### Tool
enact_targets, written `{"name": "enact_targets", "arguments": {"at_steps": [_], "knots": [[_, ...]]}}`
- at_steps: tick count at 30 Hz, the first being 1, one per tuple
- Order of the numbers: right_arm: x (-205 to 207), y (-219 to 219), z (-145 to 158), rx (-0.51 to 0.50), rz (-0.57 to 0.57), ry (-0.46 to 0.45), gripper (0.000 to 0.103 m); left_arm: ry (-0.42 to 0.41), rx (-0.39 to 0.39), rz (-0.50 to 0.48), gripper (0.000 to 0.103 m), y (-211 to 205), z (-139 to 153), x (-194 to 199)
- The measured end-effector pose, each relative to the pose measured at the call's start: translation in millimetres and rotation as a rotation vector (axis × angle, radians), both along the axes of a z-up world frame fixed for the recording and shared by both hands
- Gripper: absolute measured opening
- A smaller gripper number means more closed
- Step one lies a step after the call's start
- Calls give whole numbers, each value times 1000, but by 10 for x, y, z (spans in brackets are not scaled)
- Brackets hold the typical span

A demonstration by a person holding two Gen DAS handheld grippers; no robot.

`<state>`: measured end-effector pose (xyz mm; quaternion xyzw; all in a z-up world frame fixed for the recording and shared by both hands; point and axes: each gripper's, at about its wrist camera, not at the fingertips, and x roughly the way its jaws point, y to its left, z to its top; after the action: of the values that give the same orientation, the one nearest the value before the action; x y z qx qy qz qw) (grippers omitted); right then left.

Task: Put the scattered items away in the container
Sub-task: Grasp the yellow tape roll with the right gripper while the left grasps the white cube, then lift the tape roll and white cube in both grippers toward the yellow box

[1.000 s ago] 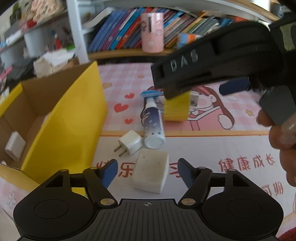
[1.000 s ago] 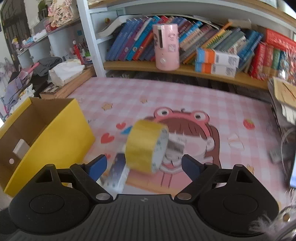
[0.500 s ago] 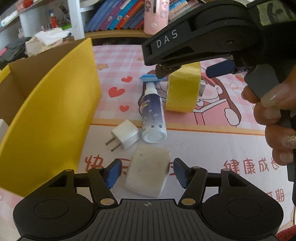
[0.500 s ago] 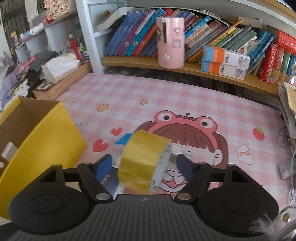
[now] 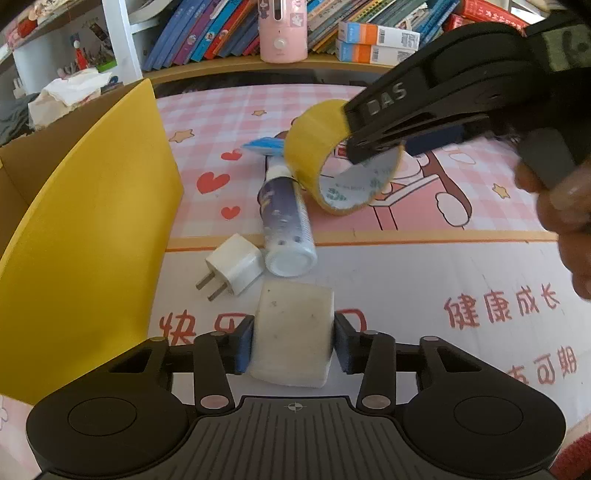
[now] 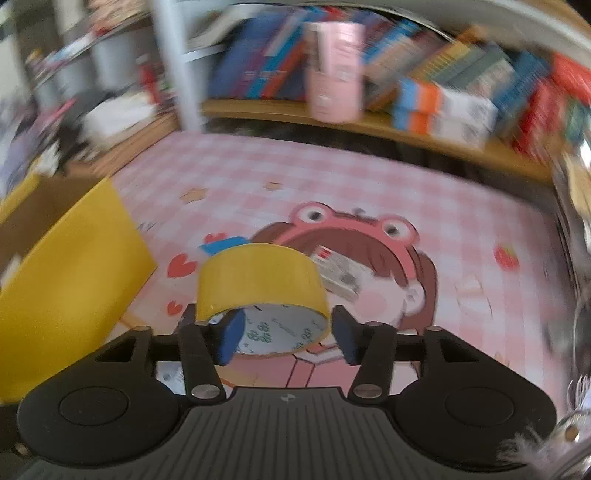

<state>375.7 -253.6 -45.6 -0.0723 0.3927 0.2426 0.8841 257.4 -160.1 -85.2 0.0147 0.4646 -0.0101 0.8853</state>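
My left gripper (image 5: 293,341) is shut on a white sponge block (image 5: 291,336) low over the mat. My right gripper (image 6: 286,332) is shut on a yellow tape roll (image 6: 258,284), one finger inside the ring, and holds it in the air; the roll also shows in the left wrist view (image 5: 325,155) above a lying blue-and-white bottle (image 5: 286,225). A white plug adapter (image 5: 234,267) lies beside the bottle's base. The yellow cardboard box (image 5: 85,229) stands open at the left and also shows in the right wrist view (image 6: 70,280).
A small printed box (image 6: 338,275) lies on the pink cartoon mat (image 6: 369,192) behind the tape. A bookshelf with books and a pink canister (image 5: 282,31) runs along the back. The right wrist view is motion-blurred.
My left gripper closed on the sponge block. My right gripper closed on the tape roll, lifted and tilted it, and moved it toward the left.
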Motion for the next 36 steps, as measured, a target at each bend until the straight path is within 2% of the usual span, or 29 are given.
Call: {"name": "enact_targets", "arguments": {"at_steps": [4, 10, 14, 17, 22, 24, 27, 36], "knots": [[-33, 172, -9, -124, 151, -114, 63, 0, -19, 10, 36, 28, 9, -51], [-37, 194, -49, -177, 186, -159, 66, -2, -25, 28, 34, 68, 17, -108], [-17, 223, -78, -211, 216, -176, 50, -13, -31, 37, 32, 80, 38, -121], [-7, 235, -72, -226, 250, -192, 44, -21, -45, 29, 30, 85, 69, -138], [20, 129, -32, -201, 249, -142, 32, -54, -53, 13, 29, 54, 173, -179], [18, 73, -15, -196, 215, -134, 9, -64, -64, 16, 29, 57, 217, -195], [24, -45, 0, -134, 180, -69, 7, -73, -83, 18, 29, 78, 258, -215], [-227, -228, 57, -126, 141, -51, 6, -101, -88, -7, 28, 41, 356, -348]]}}
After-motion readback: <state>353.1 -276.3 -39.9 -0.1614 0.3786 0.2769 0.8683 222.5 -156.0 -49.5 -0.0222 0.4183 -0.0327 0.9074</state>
